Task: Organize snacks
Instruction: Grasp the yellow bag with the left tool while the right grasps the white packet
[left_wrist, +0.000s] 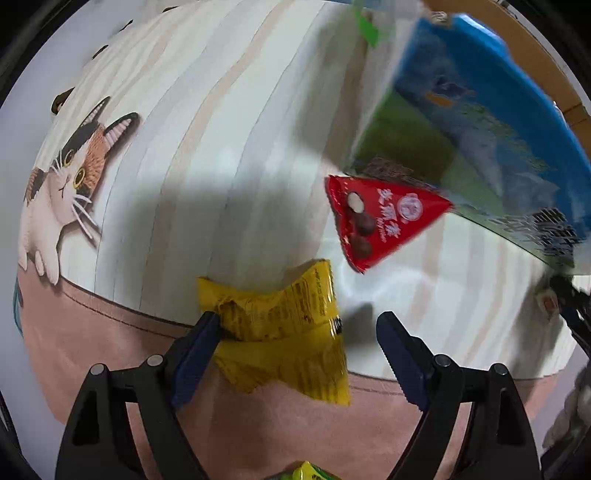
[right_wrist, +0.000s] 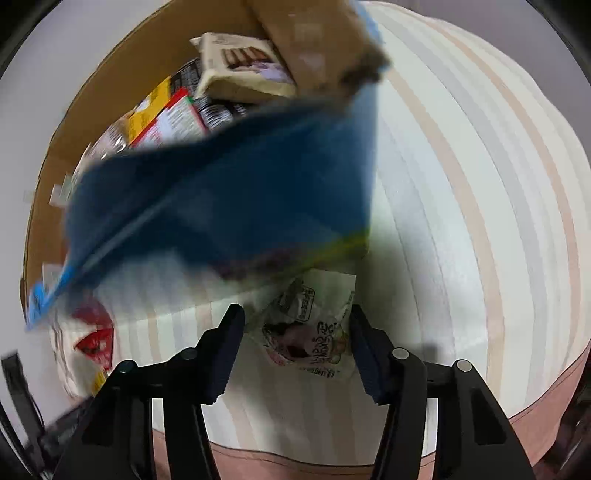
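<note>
While the left tool (left_wrist: 297, 325) stands wide, a yellow packet (left_wrist: 284, 332) touches only its left pad. At one o'clock lies a red packet (left_wrist: 373, 218). A white packet (right_wrist: 314, 328) sits between the right tool (right_wrist: 297, 325)'s pads; grip unclear.

Left wrist view: striped mat (left_wrist: 207, 155) lies bare across centre and upper left, w/ open room there; upper right is blocked by a tilted blue carton (left_wrist: 491, 147), a red triangular packet (left_wrist: 380, 218) just beside its lower edge. A yellow packet (left_wrist: 291, 332) fills the gap at lower centre. Right wrist view: right half of mat (right_wrist: 461, 221) is bare, while upper left is crowded by the blue carton (right_wrist: 229, 192) and a cardboard box (right_wrist: 59, 155) packed w/ snack boxes.
</note>
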